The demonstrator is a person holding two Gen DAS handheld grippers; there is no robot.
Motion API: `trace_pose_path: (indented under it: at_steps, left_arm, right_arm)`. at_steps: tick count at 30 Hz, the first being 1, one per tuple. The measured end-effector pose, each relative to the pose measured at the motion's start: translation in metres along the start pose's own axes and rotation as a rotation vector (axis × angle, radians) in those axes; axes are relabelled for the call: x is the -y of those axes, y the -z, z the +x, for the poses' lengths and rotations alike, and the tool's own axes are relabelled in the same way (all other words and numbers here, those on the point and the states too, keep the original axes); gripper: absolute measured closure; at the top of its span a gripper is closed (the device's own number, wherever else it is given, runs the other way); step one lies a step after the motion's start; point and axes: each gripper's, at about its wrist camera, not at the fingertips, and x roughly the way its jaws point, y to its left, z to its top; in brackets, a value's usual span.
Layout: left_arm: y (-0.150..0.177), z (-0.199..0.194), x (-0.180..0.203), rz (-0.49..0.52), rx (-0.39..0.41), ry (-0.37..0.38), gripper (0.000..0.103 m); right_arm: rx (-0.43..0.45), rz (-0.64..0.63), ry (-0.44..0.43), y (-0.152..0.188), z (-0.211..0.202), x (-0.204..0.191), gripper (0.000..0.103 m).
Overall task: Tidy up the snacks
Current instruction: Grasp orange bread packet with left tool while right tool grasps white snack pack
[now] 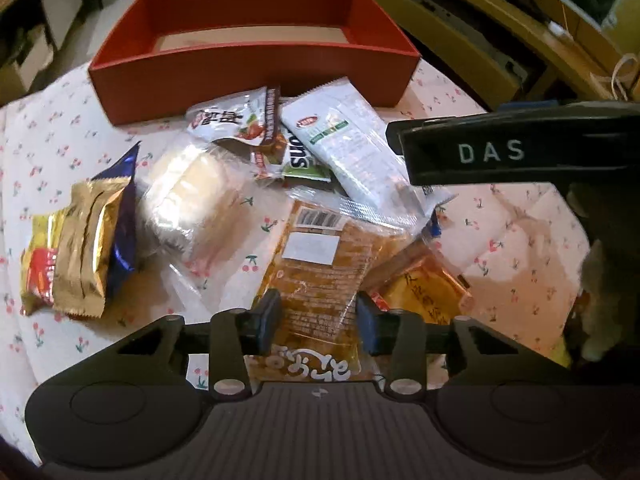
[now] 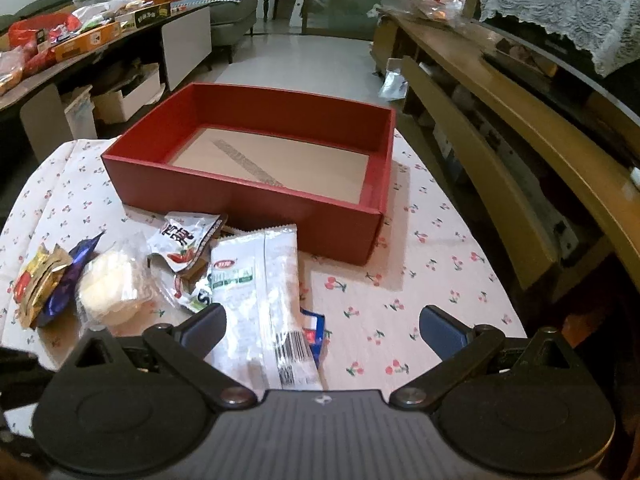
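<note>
- The left gripper (image 1: 318, 320) has its jaws closed onto the orange snack packet (image 1: 320, 264), pads pressing its wrapper on both sides.
- The right gripper (image 2: 322, 326) has its jaws wide apart and holds nothing; the long white packet (image 2: 260, 292) lies between them on the desk (image 2: 432, 292).
- The red box (image 2: 248, 196), beyond both jaws, looks empty, so the sorting has barely begun; every snack I can see is outside it.
- Both grippers tilt steeply down toward the pile.
</note>
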Motion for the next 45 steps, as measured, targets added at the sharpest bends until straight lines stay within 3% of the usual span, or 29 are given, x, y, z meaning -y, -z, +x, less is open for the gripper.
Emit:
trace_pose_path:
  at_steps: [2, 6, 10, 13, 15, 16, 18, 20, 22, 26, 31, 36, 38, 42, 45]
  left_arm:
    - [0.000, 0.000, -0.001, -0.002, -0.003, 0.000, 0.051]
    - [0.000, 0.001, 0.006, 0.021, -0.006, -0.012, 0.029]
    - [-0.002, 0.001, 0.012, 0.085, 0.023, -0.062, 0.015]
    - [-0.003, 0.009, 0.007, 0.073, 0.007, -0.053, 0.014]
    - [-0.005, 0.017, 0.002, 0.050, -0.017, -0.042, 0.013]
    - [-0.006, 0.019, -0.002, 0.036, -0.026, -0.028, 0.012]
    - [-0.008, 0.021, -0.010, 0.003, -0.040, 0.001, 0.013]
    - [-0.010, 0.022, -0.016, -0.031, -0.050, 0.034, 0.018]
    - [-0.011, 0.020, -0.017, -0.020, -0.045, 0.044, 0.030]
    - [-0.012, 0.018, -0.009, 0.026, -0.039, 0.034, 0.031]
    - [-0.023, 0.026, -0.013, 0.002, -0.025, -0.007, 0.017]
    - [-0.031, 0.038, -0.017, -0.034, -0.034, 0.041, 0.015]
    - [-0.032, 0.041, -0.010, 0.011, -0.033, 0.018, 0.018]
    - [-0.024, 0.036, 0.012, 0.141, -0.013, -0.079, 0.042]
    - [-0.018, 0.032, 0.015, 0.135, -0.020, -0.073, 0.047]
  right_arm:
    - [-0.023, -0.020, -0.017, -0.005, 0.008, -0.002, 0.000]
    - [-0.056, -0.065, -0.022, -0.017, 0.029, -0.012, 0.000]
    - [-0.135, -0.116, -0.060, -0.023, 0.049, -0.026, 0.000]
    - [-0.159, -0.175, -0.056, -0.020, 0.061, -0.038, 0.000]
    - [-0.173, -0.199, -0.030, -0.016, 0.069, -0.039, 0.012]
    - [-0.177, -0.176, -0.062, -0.015, 0.069, -0.034, 0.022]
    - [-0.190, -0.123, -0.124, -0.015, 0.064, -0.023, 0.045]
    - [-0.189, -0.120, -0.118, -0.012, 0.058, -0.016, 0.047]
    - [-0.182, -0.126, -0.117, -0.006, 0.052, -0.012, 0.050]
    - [-0.175, -0.075, -0.164, 0.000, 0.039, 0.004, 0.053]
    - [-0.174, -0.041, -0.193, 0.001, 0.030, 0.013, 0.053]
    - [-0.180, -0.024, -0.223, 0.001, 0.029, 0.017, 0.053]
    - [-0.189, -0.017, -0.234, 0.005, 0.030, 0.019, 0.053]
    - [-0.186, 0.005, -0.231, 0.011, 0.024, 0.027, 0.054]
    - [-0.165, 0.015, -0.232, 0.015, 0.013, 0.031, 0.054]
